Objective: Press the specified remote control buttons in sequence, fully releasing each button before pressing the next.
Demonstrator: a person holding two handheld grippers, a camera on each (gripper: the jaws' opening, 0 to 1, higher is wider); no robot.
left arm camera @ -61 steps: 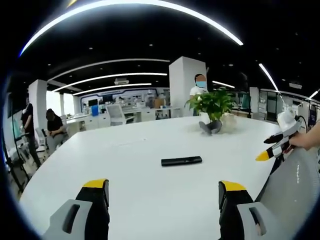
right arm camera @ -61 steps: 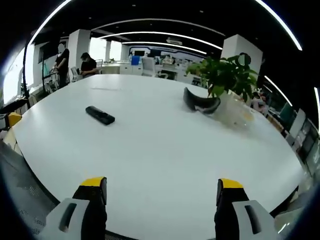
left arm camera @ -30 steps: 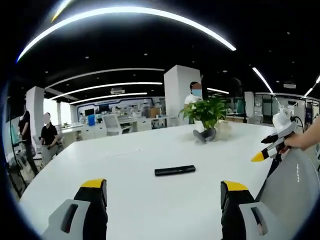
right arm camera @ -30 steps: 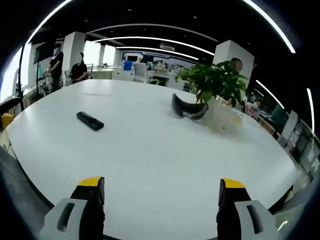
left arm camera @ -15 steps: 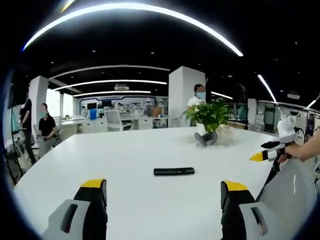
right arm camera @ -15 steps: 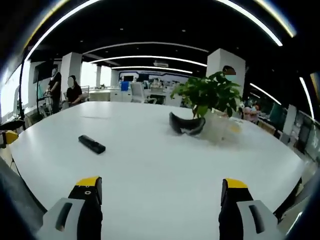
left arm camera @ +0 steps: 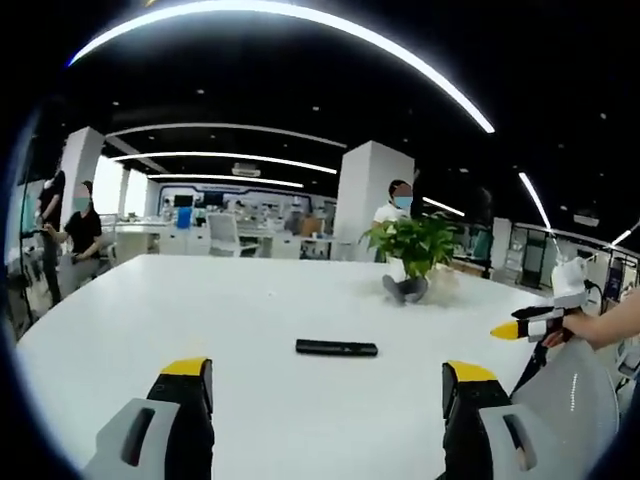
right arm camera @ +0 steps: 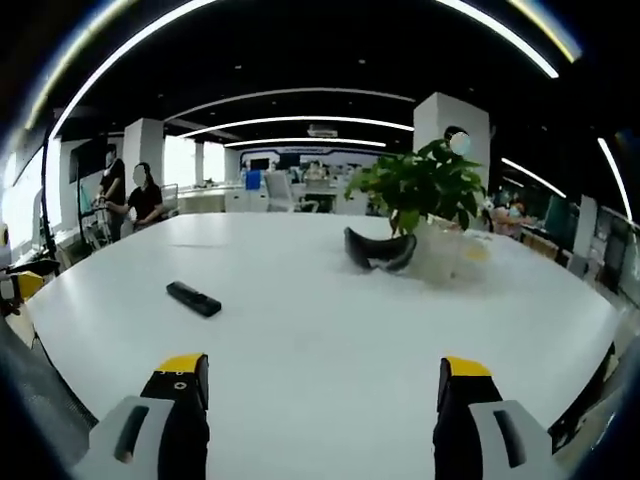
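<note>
A black remote control (left arm camera: 336, 348) lies flat on the white table (left arm camera: 250, 300), well ahead of my left gripper (left arm camera: 325, 385), whose jaws stand wide open with nothing between them. In the right gripper view the same remote control (right arm camera: 194, 298) lies to the left on the table (right arm camera: 330, 330), far ahead of my right gripper (right arm camera: 322, 380), also open and holding nothing. The right gripper (left arm camera: 520, 327) comes into the left gripper view at the right, held by a hand (left arm camera: 590, 325) above the table's edge.
A potted green plant (right arm camera: 420, 195) stands at the table's far side with a dark headset-like object (right arm camera: 378, 250) lying beside it. People stand and sit at the far left (right arm camera: 145, 195), and another person stands by a white pillar (left arm camera: 395, 205). Desks and chairs fill the background.
Both cameras have tilted and shifted slightly; the remote stays where it was on the table. Both grippers remain open and well back from it.
</note>
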